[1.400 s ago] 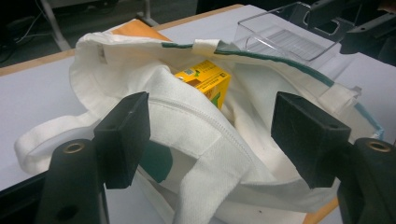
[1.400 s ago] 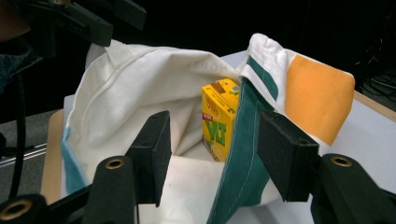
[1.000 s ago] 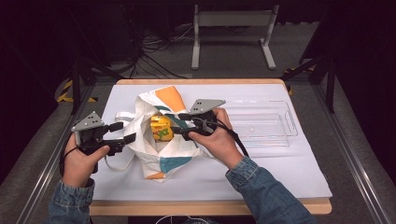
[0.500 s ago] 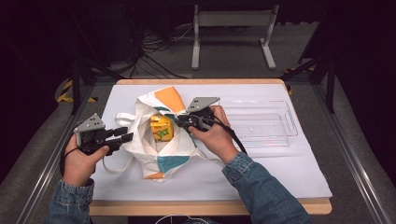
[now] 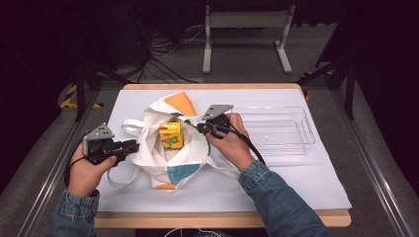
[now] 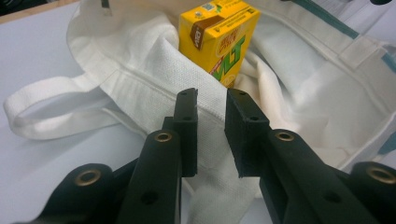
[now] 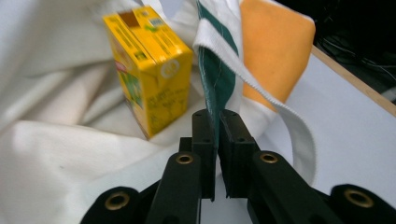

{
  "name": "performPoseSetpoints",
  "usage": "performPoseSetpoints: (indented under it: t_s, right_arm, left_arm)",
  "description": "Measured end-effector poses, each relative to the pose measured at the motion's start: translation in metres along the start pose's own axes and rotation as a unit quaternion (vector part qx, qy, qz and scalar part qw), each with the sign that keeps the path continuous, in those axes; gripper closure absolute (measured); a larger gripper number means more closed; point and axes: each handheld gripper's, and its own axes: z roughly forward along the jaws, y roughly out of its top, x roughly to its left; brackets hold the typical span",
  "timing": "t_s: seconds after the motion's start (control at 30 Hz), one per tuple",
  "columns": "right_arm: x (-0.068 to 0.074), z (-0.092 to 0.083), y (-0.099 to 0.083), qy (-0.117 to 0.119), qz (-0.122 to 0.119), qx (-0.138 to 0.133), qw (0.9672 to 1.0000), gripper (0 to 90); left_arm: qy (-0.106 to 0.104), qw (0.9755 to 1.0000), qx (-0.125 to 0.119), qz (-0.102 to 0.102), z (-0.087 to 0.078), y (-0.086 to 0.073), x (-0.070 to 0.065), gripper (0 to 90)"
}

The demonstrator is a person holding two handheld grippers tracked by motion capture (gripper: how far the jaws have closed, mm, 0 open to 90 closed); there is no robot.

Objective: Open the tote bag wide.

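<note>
A white tote bag (image 5: 168,165) with orange and teal patches lies open on the table. A yellow drink carton (image 5: 171,135) stands inside it. My left gripper (image 5: 134,146) is at the bag's left rim. Its jaws have just been closing, and the white hem (image 6: 140,84) sits pinched between them (image 6: 211,95), just in front of the carton (image 6: 219,37). My right gripper (image 5: 200,128) is at the right rim. Its jaws have also just been closing, and they (image 7: 215,114) grip the teal-edged cloth (image 7: 219,74) beside the carton (image 7: 149,70).
A clear plastic tray (image 5: 276,131) sits to the right of the bag, behind my right hand. A white mat (image 5: 296,187) covers the wooden table. The bag's loose handle (image 6: 46,107) loops out on the left. Dark floor and cables lie beyond the far edge.
Both grippers' jaws have closed from wide apart onto the bag's rim, left and right. The right hand has shifted a little lower at the bag's edge.
</note>
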Motion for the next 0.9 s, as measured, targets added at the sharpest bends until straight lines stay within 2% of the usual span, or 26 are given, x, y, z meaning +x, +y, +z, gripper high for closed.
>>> performPoseSetpoints:
  t_s: [0.13,0.23,0.37,0.43,0.53,0.67,0.77,0.9]
  right_arm:
    - [-0.002,0.007,-0.006,-0.007,0.005,0.018,0.9998,86.2]
    - [-0.003,0.011,-0.01,-0.023,0.003,0.042,0.9989,87.2]
    - [-0.006,0.014,-0.015,-0.035,0.022,0.071,0.9966,87.5]
    - [-0.007,0.017,-0.018,-0.036,0.034,0.092,0.9946,87.6]
    - [-0.007,0.022,-0.024,-0.036,0.036,0.125,0.9909,87.5]
    - [-0.008,0.026,-0.029,-0.033,0.051,0.15,0.9868,87.5]
    - [-0.009,0.028,-0.033,-0.029,0.061,0.156,0.9854,87.3]
    - [-0.011,0.026,-0.037,-0.019,0.074,0.142,0.9869,84.5]
  left_arm:
    - [-0.001,1.0,0.004,-0.003,0.001,-0.002,0.001,74.9]
    - [0.0,1.0,0.005,-0.002,0.002,-0.003,0.003,74.9]
    - [-0.001,0.9999,0.009,-0.006,0.003,-0.004,0.003,75.1]
    - [-0.002,0.9999,0.012,-0.008,0.004,-0.005,0.004,75.1]
    - [-0.003,0.9998,0.012,-0.013,0.004,-0.006,0.005,75.1]
    - [-0.004,0.9998,0.01,-0.014,0.004,-0.007,0.006,74.8]
    - [-0.007,0.9998,0.007,-0.018,0.003,-0.007,0.006,72.5]
    - [-0.011,0.9997,0.002,-0.02,0.001,-0.007,0.006,67.5]
